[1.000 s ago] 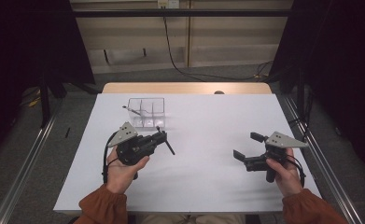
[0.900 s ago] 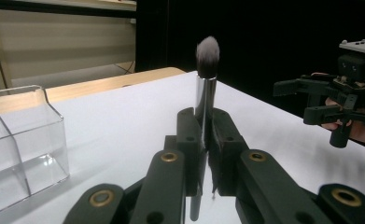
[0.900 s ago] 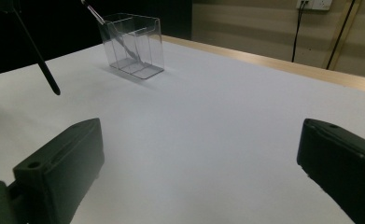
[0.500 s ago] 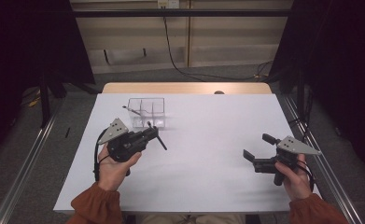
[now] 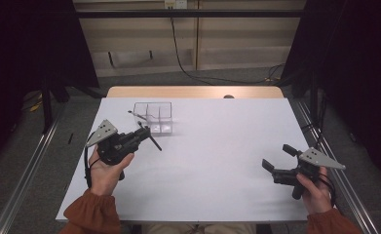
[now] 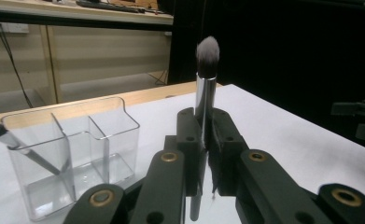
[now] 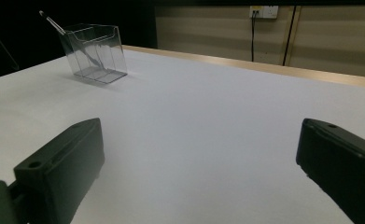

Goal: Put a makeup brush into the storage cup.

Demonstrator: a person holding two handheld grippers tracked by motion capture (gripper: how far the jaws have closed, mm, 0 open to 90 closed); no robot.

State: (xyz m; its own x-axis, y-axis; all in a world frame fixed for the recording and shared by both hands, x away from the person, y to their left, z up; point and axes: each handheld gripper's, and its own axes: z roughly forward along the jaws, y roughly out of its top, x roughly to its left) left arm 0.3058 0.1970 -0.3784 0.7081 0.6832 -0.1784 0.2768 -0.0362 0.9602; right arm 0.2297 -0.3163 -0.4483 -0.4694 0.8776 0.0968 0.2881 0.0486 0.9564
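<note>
Brush (image 6: 206, 88) stands clamped between the closed jaws of the left gripper (image 5: 146, 137), bristles above the fingertips, just short of the clear 3-compartment organiser (image 5: 154, 117). Right gripper (image 5: 275, 161) hangs empty, jaws wide apart, over the white table (image 5: 217, 146); dark curtains flank the room.

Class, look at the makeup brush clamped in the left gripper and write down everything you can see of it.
The makeup brush has a soft, rounded grey-white bristle head above a shiny silver ferrule and a thin dark handle. The left gripper is shut on it at the lower ferrule, so in the left gripper view it stands upright, bristles up, handle end showing below the jaws. In the high view it juts slanted from the gripper, above the white table, near the clear organiser but apart from it.
</note>
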